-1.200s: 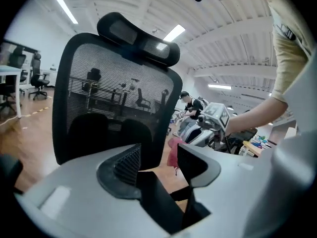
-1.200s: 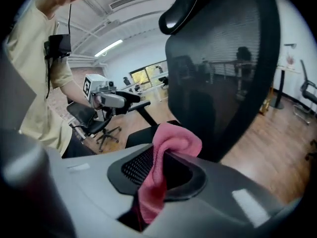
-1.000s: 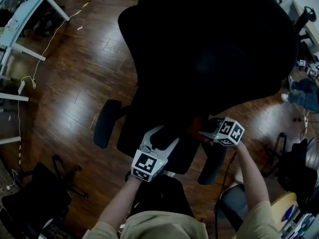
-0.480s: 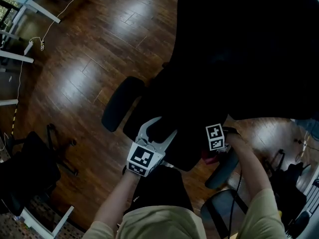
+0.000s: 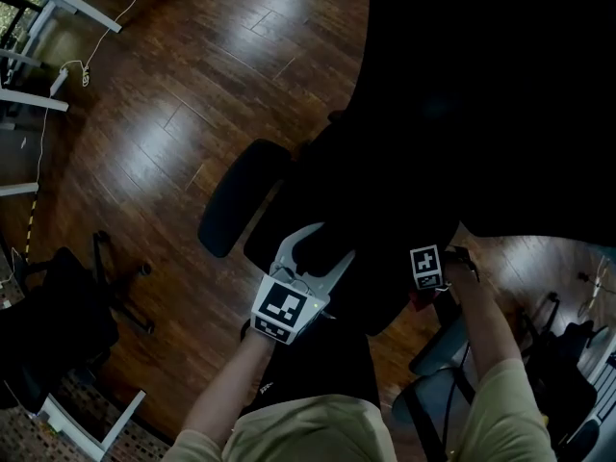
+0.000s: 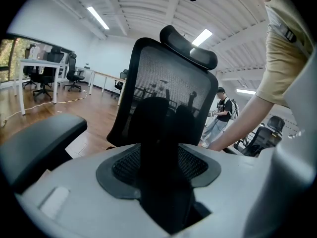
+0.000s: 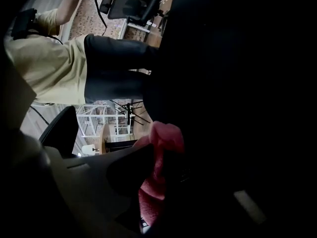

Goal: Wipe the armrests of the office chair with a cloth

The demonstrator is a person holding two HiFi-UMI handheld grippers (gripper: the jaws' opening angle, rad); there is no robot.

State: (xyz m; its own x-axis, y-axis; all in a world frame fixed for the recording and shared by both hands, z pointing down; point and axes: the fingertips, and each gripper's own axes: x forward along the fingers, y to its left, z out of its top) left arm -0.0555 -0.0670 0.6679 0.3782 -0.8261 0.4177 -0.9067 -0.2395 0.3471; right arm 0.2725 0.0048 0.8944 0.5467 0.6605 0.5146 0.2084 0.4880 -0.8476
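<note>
Cloth (image 7: 167,135), red-pink and bunched, is pinched between the dark fingers of the right gripper (image 7: 166,160), which are clamped on its folds. One end pokes out past the tips and the rest hangs back toward the gripper body.

From the head view, the right forearm reaches forward along the person's right side. The wrist is turned so the marker cube (image 5: 426,266) faces up. It holds the gripper at the front right corner of the seat, just beside the near end of the right armrest (image 5: 445,340). A sliver of red shows under the cube. No view shows whether the cloth touches the armrest pad.

The left forearm comes up from the person's tan shirt at a slant toward the right. It carries the left gripper (image 6: 168,118) over the front edge of the seat, between the two armrests. This gripper's black fingers stand pressed close together with nothing between them, pointing at the mesh back of the office chair (image 6: 168,78). I cannot tell whether the gripper rests on the seat.

The left armrest (image 5: 239,195) juts out over the wooden floor (image 5: 144,142), well apart from both grippers. In the left gripper view it shows as a dark pad at the left edge.
</note>
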